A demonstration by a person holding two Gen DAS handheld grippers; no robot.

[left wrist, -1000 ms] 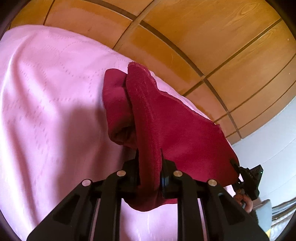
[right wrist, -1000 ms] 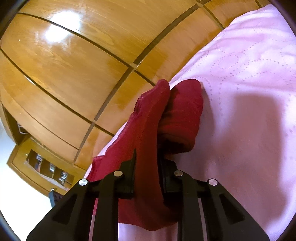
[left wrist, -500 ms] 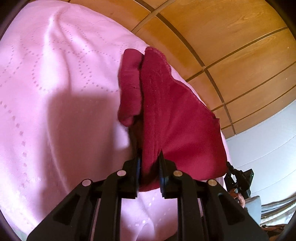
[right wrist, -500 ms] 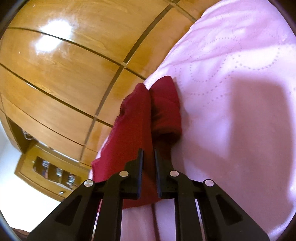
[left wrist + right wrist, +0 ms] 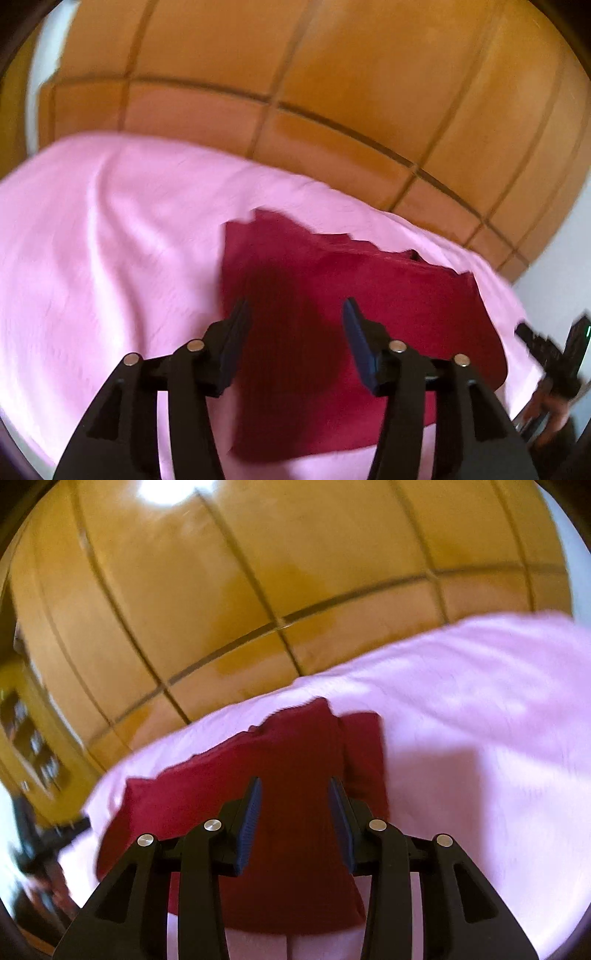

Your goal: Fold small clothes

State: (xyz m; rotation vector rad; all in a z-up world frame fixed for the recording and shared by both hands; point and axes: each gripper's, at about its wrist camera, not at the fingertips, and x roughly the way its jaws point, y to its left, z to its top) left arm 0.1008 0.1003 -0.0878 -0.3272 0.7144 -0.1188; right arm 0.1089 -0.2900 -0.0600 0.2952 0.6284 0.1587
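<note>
A dark red garment (image 5: 388,306) lies folded and flat on the pink bedspread (image 5: 110,240). My left gripper (image 5: 293,314) hovers above its left part with the jaws opening and nothing between them. In the right wrist view the same red garment (image 5: 295,760) lies below my right gripper (image 5: 293,797), whose jaws are also opening and hold nothing. The cloth has dropped free of both. Each gripper shows blurred at the edge of the other's view, the right gripper (image 5: 550,350) at the right, the left gripper (image 5: 40,842) at the left. Both views are motion-blurred.
A tall wooden panelled wardrobe (image 5: 332,92) stands right behind the bed. A shelf unit (image 5: 33,746) shows at the far left of the right wrist view. The pink bedspread (image 5: 498,738) spreads wide to both sides of the garment.
Both grippers were shut on the raised edge of the red garment. They have opened, let the cloth fall flat on the bed, and lifted back and up.
</note>
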